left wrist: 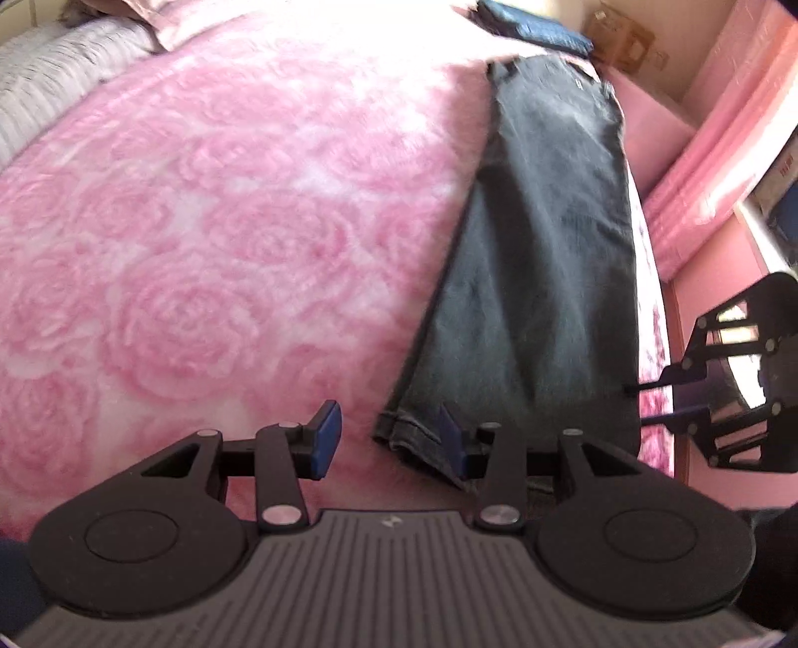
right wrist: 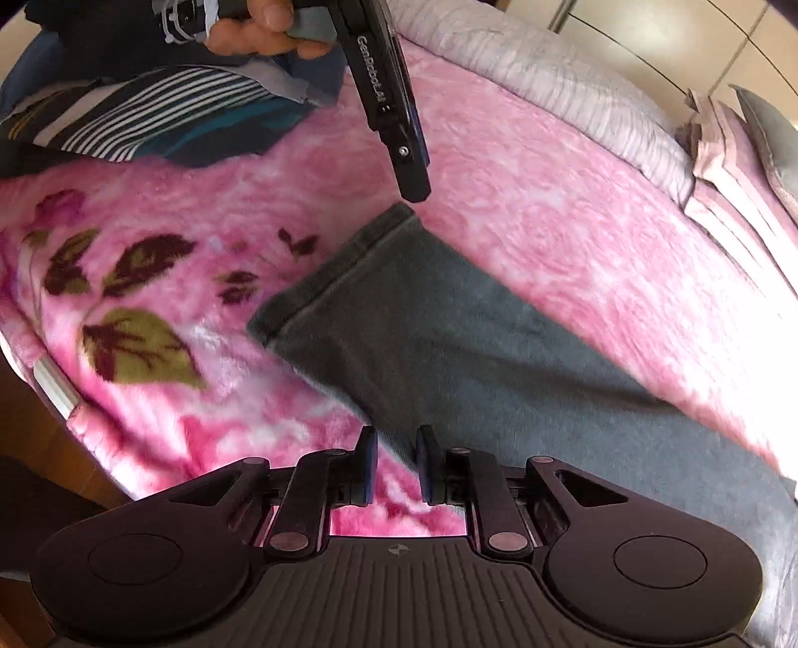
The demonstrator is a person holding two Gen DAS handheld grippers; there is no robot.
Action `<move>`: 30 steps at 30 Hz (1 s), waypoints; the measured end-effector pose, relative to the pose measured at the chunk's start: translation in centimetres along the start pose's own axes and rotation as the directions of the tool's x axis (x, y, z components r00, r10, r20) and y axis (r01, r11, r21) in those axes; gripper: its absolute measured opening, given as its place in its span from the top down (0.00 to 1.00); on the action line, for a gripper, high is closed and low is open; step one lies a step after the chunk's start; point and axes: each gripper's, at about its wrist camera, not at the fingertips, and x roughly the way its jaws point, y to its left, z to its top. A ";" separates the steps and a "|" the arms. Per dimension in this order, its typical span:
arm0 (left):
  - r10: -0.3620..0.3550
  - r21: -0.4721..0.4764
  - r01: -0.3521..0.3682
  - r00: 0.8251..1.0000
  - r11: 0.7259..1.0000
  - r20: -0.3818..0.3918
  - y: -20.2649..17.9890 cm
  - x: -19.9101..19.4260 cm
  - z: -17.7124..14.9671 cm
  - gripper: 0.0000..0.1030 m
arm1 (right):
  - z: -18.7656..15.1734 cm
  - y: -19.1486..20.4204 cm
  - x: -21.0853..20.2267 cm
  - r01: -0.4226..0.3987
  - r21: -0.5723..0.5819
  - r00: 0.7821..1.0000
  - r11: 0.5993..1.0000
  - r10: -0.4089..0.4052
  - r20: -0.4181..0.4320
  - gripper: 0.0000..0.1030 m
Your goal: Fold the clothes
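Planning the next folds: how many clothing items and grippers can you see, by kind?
Dark grey trousers, laid flat: 1
Folded blue garment at the far edge: 1
Striped clothes pile: 1
Grippers, left and right: 2
Total: 5

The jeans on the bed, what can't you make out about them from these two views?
- Jeans: waistband end blurred and glare-washed, left wrist view.
- Near hem corner hidden behind the left claw.
- Right wrist view: right claw hides whether it pinches the fabric edge.
- Far end cut off by frame edge.
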 end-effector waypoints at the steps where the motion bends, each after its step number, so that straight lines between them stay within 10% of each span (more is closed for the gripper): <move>1: -0.005 -0.001 0.005 1.000 1.000 -0.022 0.0 0.6 0.1 0.71 | 0.0 0.0 0.0 0.001 0.004 1.000 1.000 -0.001 0.000 0.86; 3: -0.014 0.003 0.014 0.998 1.000 -0.064 -0.2 1.9 0.2 0.93 | 0.0 0.1 0.2 0.003 0.012 1.000 1.000 -0.003 0.002 0.86; 17: 0.039 -0.033 -0.039 0.999 0.999 -0.025 0.5 2.5 -0.4 0.92 | 0.1 -0.6 0.1 0.029 0.085 0.999 0.996 -0.031 0.031 0.96; 21: 0.086 -0.055 -0.086 0.996 0.995 0.006 0.8 1.0 -1.2 0.80 | -0.3 0.3 -0.9 0.083 0.033 0.994 0.996 -0.085 0.068 0.29; 30: 0.130 -0.140 -0.125 0.991 0.982 0.032 -0.3 -2.0 -4.8 0.81 | -0.3 3.7 3.1 0.096 -0.227 0.990 0.969 -0.070 0.120 0.42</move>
